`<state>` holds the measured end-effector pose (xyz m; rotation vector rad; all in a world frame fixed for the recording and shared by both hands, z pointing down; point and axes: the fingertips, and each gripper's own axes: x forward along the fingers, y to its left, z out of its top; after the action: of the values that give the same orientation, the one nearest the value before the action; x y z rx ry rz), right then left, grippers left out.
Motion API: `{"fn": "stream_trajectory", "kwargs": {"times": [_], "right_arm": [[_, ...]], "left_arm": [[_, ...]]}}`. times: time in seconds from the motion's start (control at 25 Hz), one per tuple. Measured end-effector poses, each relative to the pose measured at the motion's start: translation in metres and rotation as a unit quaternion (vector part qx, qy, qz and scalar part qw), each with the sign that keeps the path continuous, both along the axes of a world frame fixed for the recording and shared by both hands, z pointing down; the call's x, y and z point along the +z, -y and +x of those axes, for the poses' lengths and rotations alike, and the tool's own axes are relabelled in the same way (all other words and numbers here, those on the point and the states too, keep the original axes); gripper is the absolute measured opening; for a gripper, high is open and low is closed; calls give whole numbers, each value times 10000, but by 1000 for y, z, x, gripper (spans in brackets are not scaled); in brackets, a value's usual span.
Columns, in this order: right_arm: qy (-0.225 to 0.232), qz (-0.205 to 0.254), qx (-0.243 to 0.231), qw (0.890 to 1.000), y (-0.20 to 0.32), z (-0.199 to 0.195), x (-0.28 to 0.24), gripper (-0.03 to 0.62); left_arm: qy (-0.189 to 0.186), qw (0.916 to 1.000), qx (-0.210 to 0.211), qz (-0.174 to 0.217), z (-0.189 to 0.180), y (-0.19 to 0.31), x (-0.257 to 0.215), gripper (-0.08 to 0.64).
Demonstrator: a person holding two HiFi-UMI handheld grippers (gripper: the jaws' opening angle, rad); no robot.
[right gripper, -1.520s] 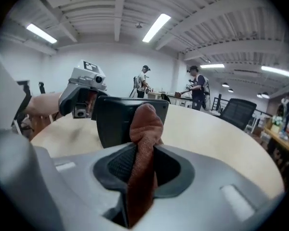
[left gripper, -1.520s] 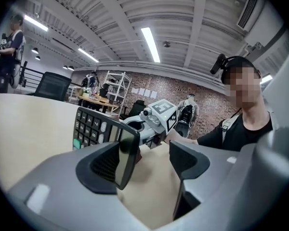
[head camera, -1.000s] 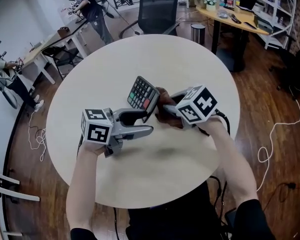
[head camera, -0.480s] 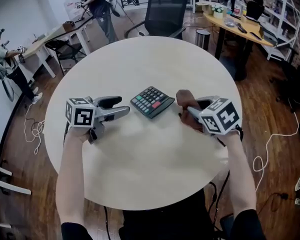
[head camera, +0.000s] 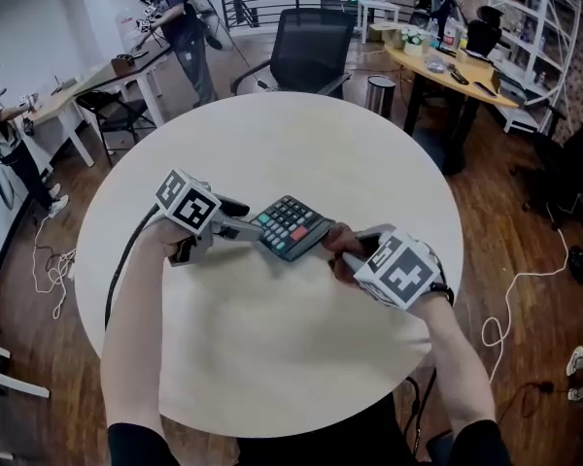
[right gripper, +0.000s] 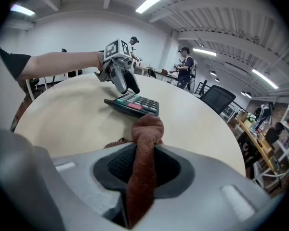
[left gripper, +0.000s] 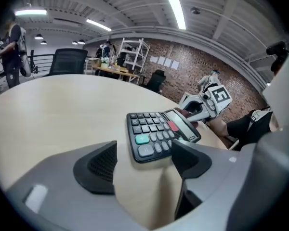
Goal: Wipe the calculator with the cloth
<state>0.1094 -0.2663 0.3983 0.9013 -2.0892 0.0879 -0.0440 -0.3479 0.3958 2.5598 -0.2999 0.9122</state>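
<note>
Rust-brown terry cloth [right gripper: 144,143] is pinched in a tight fold by the right gripper [head camera: 358,252], whose jaws are clamped on it with only a small rounded wad poking out past the tips. That is the first risk: with so little fabric ahead of the jaws, a wipe could bring hard plastic down on the keys, pressing or scraping them. The second risk is on the left. The left gripper [left gripper: 145,162] has its jaws wide and opening, with nothing pressed between the pads. The flat black plastic calculator [head camera: 291,226] lies just beyond its tips, and whether a tip touches its edge cannot be told. Unheld on the smooth, pale round table [head camera: 272,348], the calculator would likely slide or spin toward the left under a sideways stroke. It lies face up and diagonal near the table's middle, between the two grippers. It has rows of grey keys, one teal key, one red key, and a raised display at the end nearer the cloth.
</note>
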Motion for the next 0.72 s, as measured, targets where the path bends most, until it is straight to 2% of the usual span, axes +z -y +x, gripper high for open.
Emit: {"fn": "stream_trajectory", "kwargs": {"times": [0.12, 0.24, 0.48, 0.64, 0.72], "right_arm": [[-56, -37, -9, 10000, 13, -6, 1, 92], [-125, -95, -60, 9999, 24, -11, 1, 92], [-489, -61, -224, 9985, 59, -27, -3, 92], [-837, 326, -874, 9921, 74, -57, -10, 92], [-787, 549, -1158, 9886, 79, -70, -11, 92]], "left_arm": [[246, 9993, 277, -12, 6, -4, 5, 362], [174, 9990, 352, 220, 6, -7, 1, 352], [94, 9982, 576, 168, -9, -48, -4, 336], [147, 9962, 792, 343, -18, -85, -4, 337], [107, 9949, 974, 233, -13, -107, -3, 335]]}}
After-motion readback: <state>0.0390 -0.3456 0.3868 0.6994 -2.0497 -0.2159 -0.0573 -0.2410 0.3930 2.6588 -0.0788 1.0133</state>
